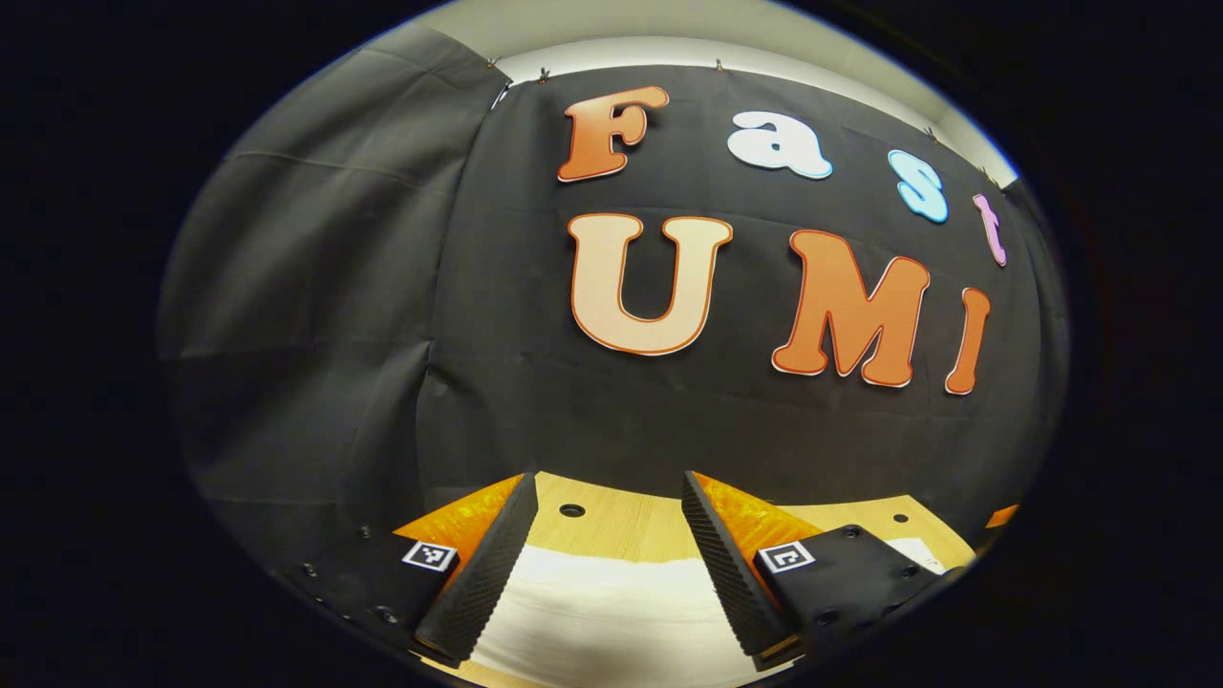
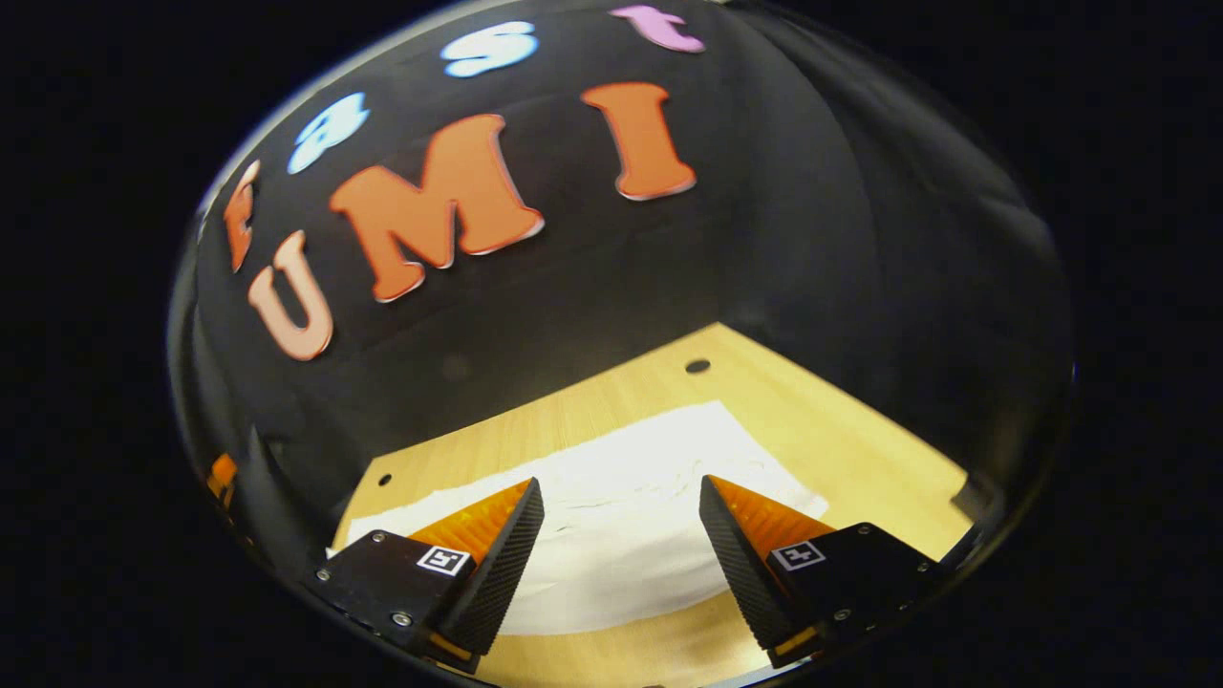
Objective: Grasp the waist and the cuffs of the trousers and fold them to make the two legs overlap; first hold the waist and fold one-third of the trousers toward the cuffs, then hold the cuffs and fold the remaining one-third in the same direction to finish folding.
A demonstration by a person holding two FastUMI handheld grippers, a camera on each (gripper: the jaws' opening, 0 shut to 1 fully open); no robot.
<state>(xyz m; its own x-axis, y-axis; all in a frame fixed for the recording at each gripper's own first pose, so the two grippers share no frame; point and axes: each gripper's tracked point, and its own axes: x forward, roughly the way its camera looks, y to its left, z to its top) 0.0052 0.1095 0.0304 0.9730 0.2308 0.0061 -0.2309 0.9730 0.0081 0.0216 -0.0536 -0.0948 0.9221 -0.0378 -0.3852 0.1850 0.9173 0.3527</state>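
lying flat on the wooden table [image 2: 841,449], white trousers [image 2: 631,535]; both tongs [image 1: 604,535] [image 2: 621,535] released.

The left gripper [image 1: 607,564] hangs with its fingers spread wide above the white trousers [image 1: 602,612]; the wooden table [image 1: 621,521] lies beyond.

Pale wooden table [image 2: 841,449] with round holes; black cloth wall [image 1: 334,315] behind

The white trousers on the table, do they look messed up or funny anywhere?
Nothing stands out. The white trousers lie flat on the wooden table with only faint wrinkles, no spill or tear in sight. The left gripper and right gripper are both open above the cloth, holding nothing.
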